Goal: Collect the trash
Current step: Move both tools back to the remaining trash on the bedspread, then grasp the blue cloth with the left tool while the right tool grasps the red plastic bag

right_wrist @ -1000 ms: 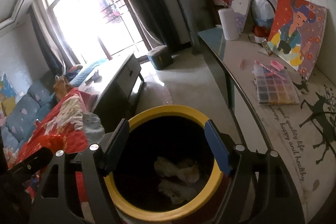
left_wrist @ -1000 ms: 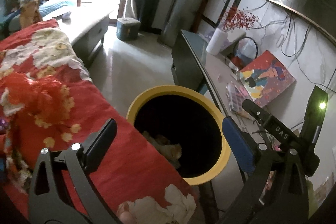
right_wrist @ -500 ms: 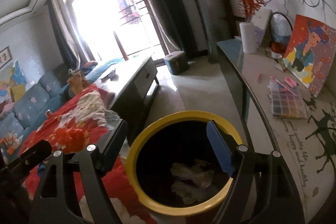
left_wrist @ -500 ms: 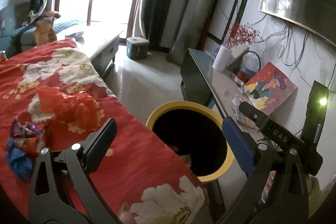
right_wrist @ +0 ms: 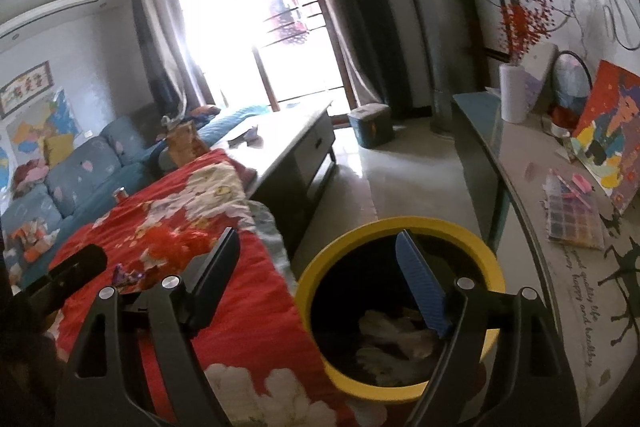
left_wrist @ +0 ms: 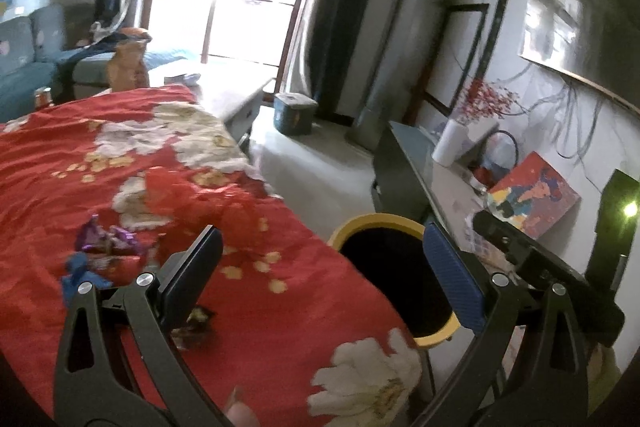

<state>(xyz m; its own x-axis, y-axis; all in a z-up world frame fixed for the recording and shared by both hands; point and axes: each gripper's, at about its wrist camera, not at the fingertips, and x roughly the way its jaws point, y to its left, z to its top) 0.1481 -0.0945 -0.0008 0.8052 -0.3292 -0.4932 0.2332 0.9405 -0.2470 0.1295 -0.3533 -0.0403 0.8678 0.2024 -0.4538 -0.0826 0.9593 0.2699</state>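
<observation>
We hold our left gripper over the red flowered cloth, its jaws wide apart with nothing between them. On the cloth ahead of the left finger lies the trash: purple wrappers, a blue crumpled scrap just beside them, a loose red crumpled piece further on, and a dark bit close under the finger. The yellow-rimmed bin stands at the cloth's edge, between it and the long side table. Our right gripper hangs above that bin, jaws spread wide and empty; its blue pad sits over the dark opening, its black finger over the cloth. Pale crumpled paper lies at the bottom of the bin. On the side table we see a painted canvas, a white vase with red sprigs and a bead box.
</observation>
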